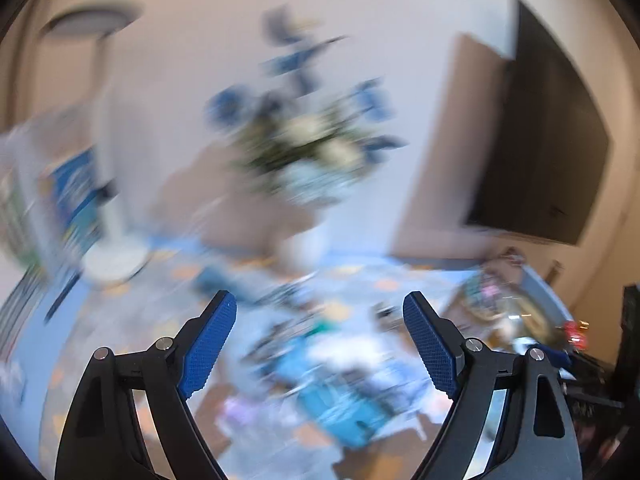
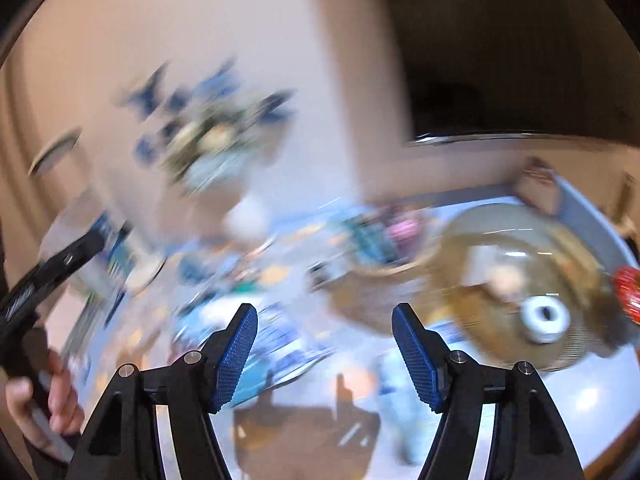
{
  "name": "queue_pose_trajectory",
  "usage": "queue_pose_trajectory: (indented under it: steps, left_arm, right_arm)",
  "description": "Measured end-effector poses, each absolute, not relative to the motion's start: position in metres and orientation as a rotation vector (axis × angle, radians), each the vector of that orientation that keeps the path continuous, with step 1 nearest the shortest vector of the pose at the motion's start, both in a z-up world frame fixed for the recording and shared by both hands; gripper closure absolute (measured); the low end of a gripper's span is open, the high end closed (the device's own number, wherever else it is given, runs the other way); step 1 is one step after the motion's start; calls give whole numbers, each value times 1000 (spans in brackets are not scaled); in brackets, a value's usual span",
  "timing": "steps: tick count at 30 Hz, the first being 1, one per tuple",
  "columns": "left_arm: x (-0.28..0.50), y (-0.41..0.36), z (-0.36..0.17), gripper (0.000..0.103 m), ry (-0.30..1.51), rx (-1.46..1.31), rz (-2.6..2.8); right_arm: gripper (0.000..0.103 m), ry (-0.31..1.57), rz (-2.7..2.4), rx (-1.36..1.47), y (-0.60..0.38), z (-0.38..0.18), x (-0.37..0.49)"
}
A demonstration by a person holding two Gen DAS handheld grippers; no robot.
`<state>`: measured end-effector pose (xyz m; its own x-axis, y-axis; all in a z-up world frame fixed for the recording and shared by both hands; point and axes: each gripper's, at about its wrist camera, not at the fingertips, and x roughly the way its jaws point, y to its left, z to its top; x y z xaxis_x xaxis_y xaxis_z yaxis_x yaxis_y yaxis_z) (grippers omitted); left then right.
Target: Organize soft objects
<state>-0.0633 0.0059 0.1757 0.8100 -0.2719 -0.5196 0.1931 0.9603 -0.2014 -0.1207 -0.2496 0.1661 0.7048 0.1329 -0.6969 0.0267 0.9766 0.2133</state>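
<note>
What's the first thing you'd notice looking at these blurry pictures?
The blue-and-white flower bouquet stands at the back of the cluttered table, against the wall. The open left gripper and open right gripper, with blue pads, frame the foreground; a domed amber glass cover sits right.

Right gripper (image 2: 324, 320) jaws apart, blurred woven basket (image 2: 516, 292) beyond

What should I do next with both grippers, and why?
Probably hold both steady before reaching. Both views are smeared by motion, the left gripper and right gripper are open and empty, and the pile on the table is too blurred to pick a soft item.
</note>
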Motion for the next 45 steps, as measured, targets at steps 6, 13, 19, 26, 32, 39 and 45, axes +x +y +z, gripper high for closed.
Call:
queue_pose_trajectory:
  steps: [6, 13, 19, 26, 32, 39, 45]
  left_arm:
    - [-50, 57, 94, 18, 693, -188, -161]
    - [-45, 51, 52, 18, 689, -145, -147]
    - [-42, 59, 33, 18, 707, -161, -141]
    - [-39, 57, 29, 18, 726, -148, -129]
    - [-40, 54, 29, 18, 727, -124, -120]
    - [-41, 54, 29, 18, 724, -118, -111]
    - [-44, 45, 30, 18, 716, -69, -109]
  right_arm:
    - [35, 972, 186, 136, -168, 94, -101]
    - [35, 977, 167, -16, -122, 41, -82]
    - [29, 996, 105, -88, -111, 15, -62]
    - [0, 1023, 21, -84, -115, 10, -51]
    - [0, 985, 17, -6, -127, 9, -60]
    - [0, 986, 19, 0, -126, 9, -61]
    - [0, 985, 20, 0, -127, 9, -61]
